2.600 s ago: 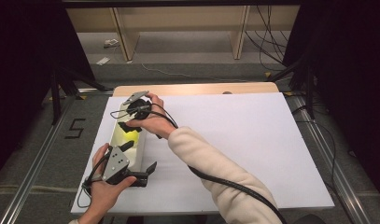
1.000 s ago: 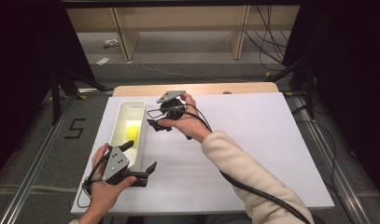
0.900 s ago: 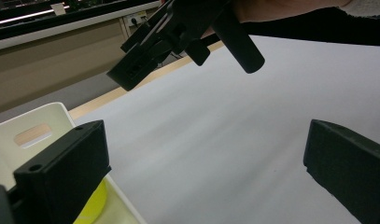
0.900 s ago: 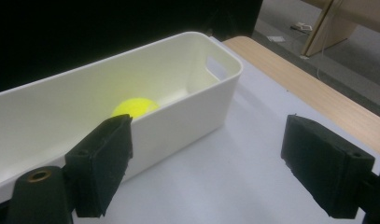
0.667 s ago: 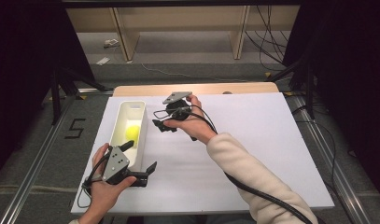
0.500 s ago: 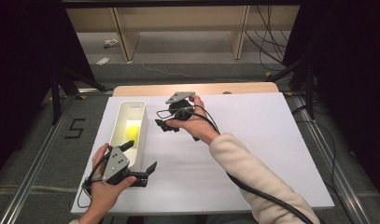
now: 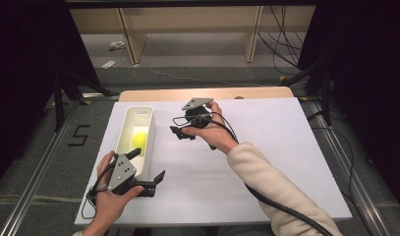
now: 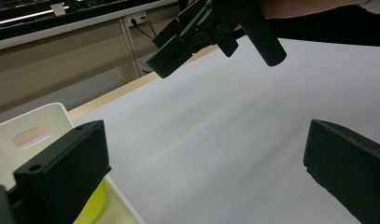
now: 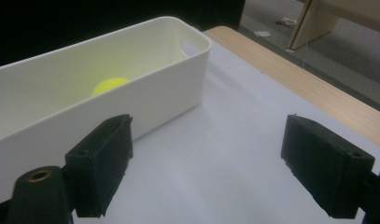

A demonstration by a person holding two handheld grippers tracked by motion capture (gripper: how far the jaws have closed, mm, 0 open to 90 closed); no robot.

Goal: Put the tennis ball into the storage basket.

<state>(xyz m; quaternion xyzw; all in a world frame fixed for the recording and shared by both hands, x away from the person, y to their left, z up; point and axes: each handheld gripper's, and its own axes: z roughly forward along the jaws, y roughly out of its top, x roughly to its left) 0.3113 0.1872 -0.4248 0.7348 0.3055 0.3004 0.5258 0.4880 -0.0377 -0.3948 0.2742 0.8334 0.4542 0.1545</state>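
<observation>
Nearest the person, the left gripper (image 7: 147, 167) rests at the near end of the white bin (image 7: 127, 129) with its jaws spread wide and empty, one over the rim, and should hold steady so the bin does not shift. Farther out, the yellow ball (image 7: 139, 141) lies inside the bin. Beyond it the right gripper (image 7: 180, 133), also wide open and empty, hangs over the tabletop (image 7: 286, 157) beside the bin; it is best drawn off level, clear of the bin's wall.

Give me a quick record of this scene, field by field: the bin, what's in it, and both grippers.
surface: white table top
bin: long white bin, at the table's left
contents: yellow ball inside the bin
left gripper: jaws open and empty, at the bin's near end
right gripper: jaws open and empty, beside the bin, apart from it
</observation>
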